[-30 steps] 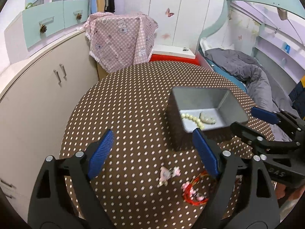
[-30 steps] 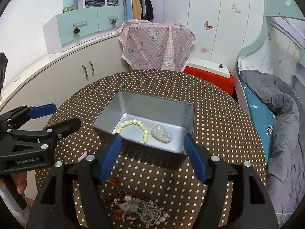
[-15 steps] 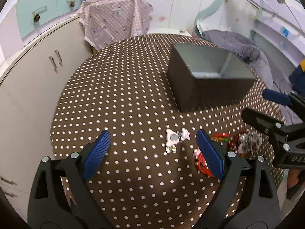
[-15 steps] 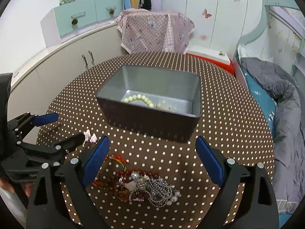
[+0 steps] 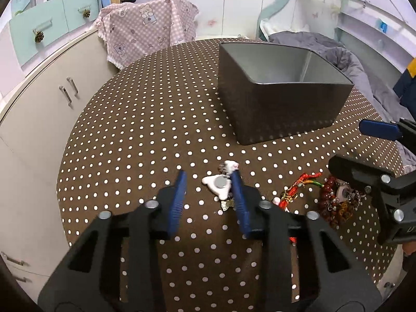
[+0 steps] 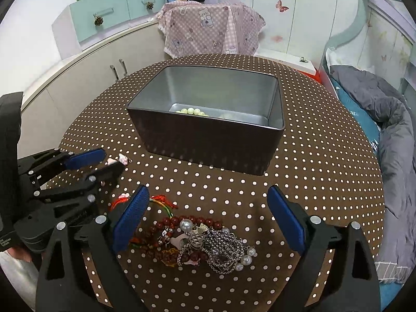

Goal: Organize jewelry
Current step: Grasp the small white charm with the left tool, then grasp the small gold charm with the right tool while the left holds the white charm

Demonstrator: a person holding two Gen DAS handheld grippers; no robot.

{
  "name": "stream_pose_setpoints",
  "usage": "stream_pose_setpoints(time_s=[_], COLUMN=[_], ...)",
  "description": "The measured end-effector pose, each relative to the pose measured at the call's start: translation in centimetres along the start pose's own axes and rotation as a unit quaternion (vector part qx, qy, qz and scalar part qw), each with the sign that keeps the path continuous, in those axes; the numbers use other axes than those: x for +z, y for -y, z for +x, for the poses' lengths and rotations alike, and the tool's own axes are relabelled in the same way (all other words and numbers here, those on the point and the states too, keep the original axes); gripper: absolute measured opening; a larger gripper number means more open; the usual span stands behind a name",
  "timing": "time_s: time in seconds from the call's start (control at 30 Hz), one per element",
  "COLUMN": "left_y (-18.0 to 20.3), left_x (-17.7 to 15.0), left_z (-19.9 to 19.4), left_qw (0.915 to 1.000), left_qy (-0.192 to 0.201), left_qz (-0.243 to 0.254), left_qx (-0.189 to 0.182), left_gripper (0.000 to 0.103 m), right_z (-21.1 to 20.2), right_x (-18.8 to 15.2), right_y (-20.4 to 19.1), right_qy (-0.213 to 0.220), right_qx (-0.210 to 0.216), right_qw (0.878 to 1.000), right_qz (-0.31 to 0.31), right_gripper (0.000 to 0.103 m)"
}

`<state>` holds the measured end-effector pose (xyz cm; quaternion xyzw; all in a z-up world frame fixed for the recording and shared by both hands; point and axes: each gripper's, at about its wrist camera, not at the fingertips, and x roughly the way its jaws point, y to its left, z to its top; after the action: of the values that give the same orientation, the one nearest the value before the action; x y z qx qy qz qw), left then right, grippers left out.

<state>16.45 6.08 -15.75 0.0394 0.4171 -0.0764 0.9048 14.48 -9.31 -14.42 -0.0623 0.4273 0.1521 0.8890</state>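
A small white and pink charm [image 5: 219, 184] lies on the dotted table between the pads of my left gripper [image 5: 208, 197], whose jaws stand half closed around it, the right pad beside it. The charm's pink end shows in the right wrist view [image 6: 122, 159] by the left gripper [image 6: 101, 161]. My right gripper [image 6: 208, 218] is wide open above a heap of bead bracelets, pearls and chains [image 6: 202, 244]. A red cord bracelet [image 5: 299, 187] lies between charm and heap. The grey tin box [image 6: 208, 140] holds a pale bead bracelet [image 6: 191, 111].
The round table [image 5: 145, 135] with its brown polka-dot cloth ends close on the left, by white cabinets [image 5: 39, 109]. A pink checked cloth [image 5: 148, 31] covers something behind the table. A bed with a grey quilt [image 6: 390, 135] lies to the right.
My left gripper has dropped down to the white charm and its jaws have narrowed around it. My right gripper has pulled back and lowered over the jewelry heap, staying open.
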Motion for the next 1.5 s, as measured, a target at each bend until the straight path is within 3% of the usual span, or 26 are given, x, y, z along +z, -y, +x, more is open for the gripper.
stream_pose_setpoints(time_s=[0.1, 0.33, 0.73, 0.97, 1.13, 1.23, 1.37, 1.5], left_y=[-0.1, -1.1, -4.3, -5.6, -6.0, -5.9, -5.9, -5.9], left_x=[0.1, -0.1, -1.5, -2.3, -2.5, -2.6, -2.9, -2.7], left_z=[-0.1, -0.7, -3.8, -4.2, -4.1, -4.0, -3.8, -3.7], left_qw=[1.0000, 0.9997, 0.9979, 0.9967, 0.9963, 0.9964, 0.9964, 0.9965], left_qy=[0.000, 0.003, 0.028, 0.030, 0.028, 0.028, 0.026, 0.026], left_qz=[0.001, -0.020, -0.058, -0.074, -0.080, -0.080, -0.080, -0.080], left_qx=[-0.001, -0.011, 0.010, 0.012, 0.007, 0.003, 0.003, 0.001], left_gripper=[0.023, 0.023, 0.023, 0.023, 0.023, 0.023, 0.023, 0.023], right_z=[-0.1, -0.3, 1.2, 2.7, 3.8, 4.0, 4.0, 3.9], right_x=[0.0, 0.2, 1.1, 1.1, 0.9, 0.8, 0.7, 0.6], right_y=[0.0, -0.2, -5.2, -8.0, -9.2, -9.5, -9.5, -9.3], right_qy=[0.001, 0.006, 0.008, -0.010, -0.019, -0.017, -0.017, -0.018], right_qx=[0.000, 0.006, 0.071, 0.108, 0.110, 0.101, 0.098, 0.102], right_qw=[1.000, 1.000, 0.995, 0.988, 0.985, 0.985, 0.984, 0.984], right_qz=[0.001, -0.004, -0.069, -0.109, -0.128, -0.139, -0.144, -0.141], right_gripper=[0.088, 0.088, 0.087, 0.056, 0.036, 0.033, 0.008, 0.007])
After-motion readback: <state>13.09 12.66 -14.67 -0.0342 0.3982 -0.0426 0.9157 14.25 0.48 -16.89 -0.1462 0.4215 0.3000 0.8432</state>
